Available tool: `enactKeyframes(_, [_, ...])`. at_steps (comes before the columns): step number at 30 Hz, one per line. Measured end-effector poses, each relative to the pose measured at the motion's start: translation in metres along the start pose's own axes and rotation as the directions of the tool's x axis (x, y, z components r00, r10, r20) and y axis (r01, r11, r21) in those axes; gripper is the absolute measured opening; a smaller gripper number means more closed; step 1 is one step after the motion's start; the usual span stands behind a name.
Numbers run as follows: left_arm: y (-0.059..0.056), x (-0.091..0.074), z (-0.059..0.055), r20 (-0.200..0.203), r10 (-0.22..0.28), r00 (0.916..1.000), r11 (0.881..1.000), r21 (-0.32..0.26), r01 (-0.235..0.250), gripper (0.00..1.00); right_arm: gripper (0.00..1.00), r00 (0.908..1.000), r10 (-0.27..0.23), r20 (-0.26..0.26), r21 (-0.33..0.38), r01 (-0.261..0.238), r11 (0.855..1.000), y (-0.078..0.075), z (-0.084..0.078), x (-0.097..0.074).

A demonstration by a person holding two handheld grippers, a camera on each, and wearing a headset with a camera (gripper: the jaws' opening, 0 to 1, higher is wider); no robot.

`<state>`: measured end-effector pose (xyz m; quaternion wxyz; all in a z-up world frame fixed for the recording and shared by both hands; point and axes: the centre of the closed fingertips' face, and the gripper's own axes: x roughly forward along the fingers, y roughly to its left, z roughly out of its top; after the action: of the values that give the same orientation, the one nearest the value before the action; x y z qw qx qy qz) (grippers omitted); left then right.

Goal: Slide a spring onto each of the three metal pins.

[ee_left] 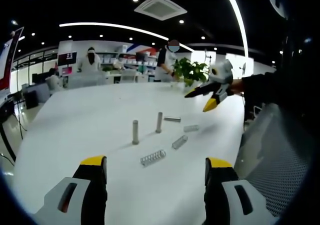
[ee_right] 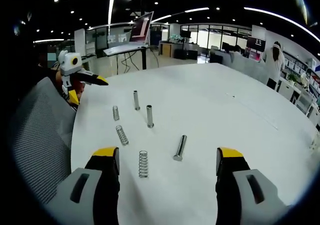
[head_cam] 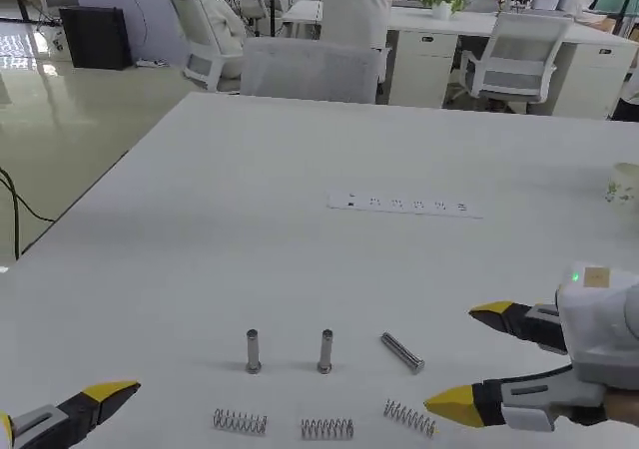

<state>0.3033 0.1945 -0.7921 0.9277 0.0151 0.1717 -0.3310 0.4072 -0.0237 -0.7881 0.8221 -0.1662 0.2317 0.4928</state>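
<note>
Three pins (head_cam: 325, 351): two standing, one lying on white table (head_cam: 300, 160).
Room: person (head_cam: 210, 15) sitting among desks (head_cam: 469, 22).
Left hand-held gripper (ee_left: 156, 161): jaws gaping.
Right hand-held gripper (head_cam: 467, 359): jaws gaping.

The head view looks forward and down from the near edge of the white rectangular workbench (head_cam: 300, 160), with the office beyond. The left gripper view sits low and close over the bench, facing the yellow-tipped right gripper (ee_left: 197, 101). The right gripper view faces back at the yellow-tipped left gripper (ee_right: 89, 89). All three views share the short grey metal pins (head_cam: 325, 351) and coiled wire springs (head_cam: 327, 428).
</note>
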Motion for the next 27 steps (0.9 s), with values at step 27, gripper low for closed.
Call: enactKeyframes(27, [0.001, 0.0, -0.002, -0.008, 0.013, 0.9999, 1.0, -0.009, -0.013, 0.76, 0.58, 0.99, -0.042, -0.135, 0.054, 0.049, 0.997, -0.027, 0.002, 0.049])
